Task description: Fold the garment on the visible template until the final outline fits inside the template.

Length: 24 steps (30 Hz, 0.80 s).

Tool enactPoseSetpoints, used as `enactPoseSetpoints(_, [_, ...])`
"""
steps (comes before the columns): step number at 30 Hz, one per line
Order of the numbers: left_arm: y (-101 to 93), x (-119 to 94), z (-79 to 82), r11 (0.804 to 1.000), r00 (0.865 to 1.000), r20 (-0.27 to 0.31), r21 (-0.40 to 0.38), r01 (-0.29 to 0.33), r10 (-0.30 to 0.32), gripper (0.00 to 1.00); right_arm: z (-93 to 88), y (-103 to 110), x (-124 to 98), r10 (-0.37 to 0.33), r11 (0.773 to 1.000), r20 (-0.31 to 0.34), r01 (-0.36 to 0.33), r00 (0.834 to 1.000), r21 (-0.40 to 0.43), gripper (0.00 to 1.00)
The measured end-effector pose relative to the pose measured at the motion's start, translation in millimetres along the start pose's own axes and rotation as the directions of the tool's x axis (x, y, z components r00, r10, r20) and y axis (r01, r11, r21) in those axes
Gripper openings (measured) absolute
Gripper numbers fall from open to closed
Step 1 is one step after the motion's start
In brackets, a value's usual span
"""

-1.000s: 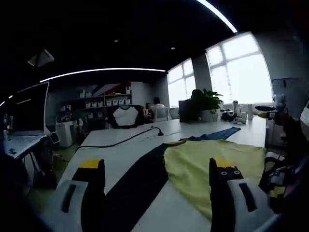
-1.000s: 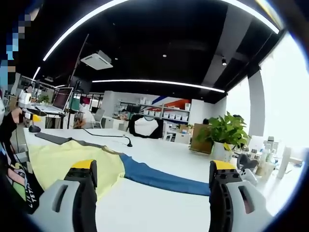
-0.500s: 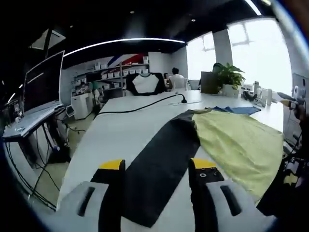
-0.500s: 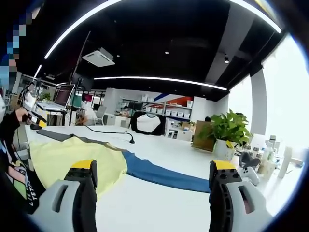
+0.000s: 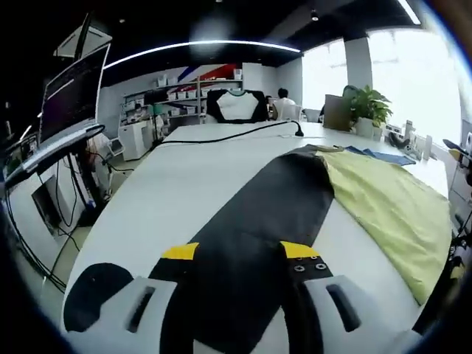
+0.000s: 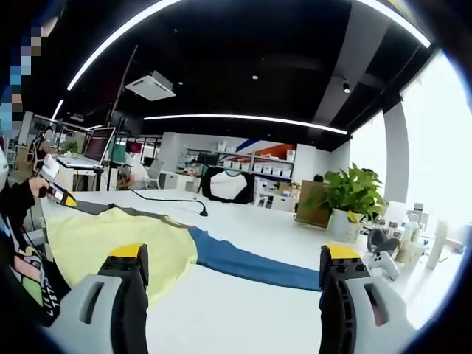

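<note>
On the white table (image 5: pixel 184 177) a garment lies spread out: a yellow body (image 5: pixel 391 206), a black sleeve (image 5: pixel 273 214) and a blue sleeve (image 5: pixel 376 153) at the far side. My left gripper (image 5: pixel 240 254) is low over the near end of the black sleeve, open, with the cloth lying between its two yellow-tipped jaws. In the right gripper view my right gripper (image 6: pixel 234 254) hangs open above the table, with the yellow body (image 6: pixel 118 236) and blue sleeve (image 6: pixel 251 262) ahead of it. The left gripper (image 6: pixel 55 193) shows far left in a person's hand, at the black sleeve (image 6: pixel 88 209).
A black cable (image 5: pixel 221 136) crosses the far part of the table. A potted plant (image 5: pixel 365 110) and small items (image 5: pixel 413 144) stand at the far right end. A chair with a black-and-white garment (image 5: pixel 236 107) is beyond the table, and a monitor (image 5: pixel 74 96) stands on the left. A dark round patch (image 5: pixel 92 291) marks the table's near left corner.
The left gripper has dropped and moved along to the black sleeve's end, and its jaws have narrowed around the cloth. The right gripper has hardly moved.
</note>
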<state>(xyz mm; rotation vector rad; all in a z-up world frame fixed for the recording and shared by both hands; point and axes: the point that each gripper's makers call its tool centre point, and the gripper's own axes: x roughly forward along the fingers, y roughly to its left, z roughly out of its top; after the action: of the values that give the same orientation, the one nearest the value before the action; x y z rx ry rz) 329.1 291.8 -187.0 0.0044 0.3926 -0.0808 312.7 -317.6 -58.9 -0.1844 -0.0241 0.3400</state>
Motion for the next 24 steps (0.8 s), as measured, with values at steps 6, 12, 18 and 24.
enactPoseSetpoints(6, [3.7, 3.8, -1.7, 0.999, 0.999, 0.033, 0.012, -0.044, 0.044, 0.15, -0.2, 1.4, -0.7, 0.002, 1.0, 0.001, -0.002, 1.0, 0.002, 0.99])
enactPoseSetpoints(12, [8.4, 4.8, -0.6, 0.991, 0.995, 0.016, 0.09, -0.101, 0.1, 0.02, -1.0, 0.6, -1.8, -0.002, 1.0, -0.001, 0.002, 1.0, 0.009, 0.99])
enactPoseSetpoints(18, [8.2, 8.6, 2.2, 0.995, 0.997, -0.014, 0.063, -0.076, 0.077, 0.01, 0.9, -2.6, -3.0, -0.011, 1.0, 0.006, 0.011, 1.0, 0.025, 0.99])
enactPoseSetpoints(24, [8.5, 7.0, 34.5, 0.991, 0.998, 0.02, 0.116, -0.065, 0.063, 0.01, 6.3, -5.9, -5.0, -0.024, 1.0, 0.02, 0.024, 1.0, 0.018, 0.99])
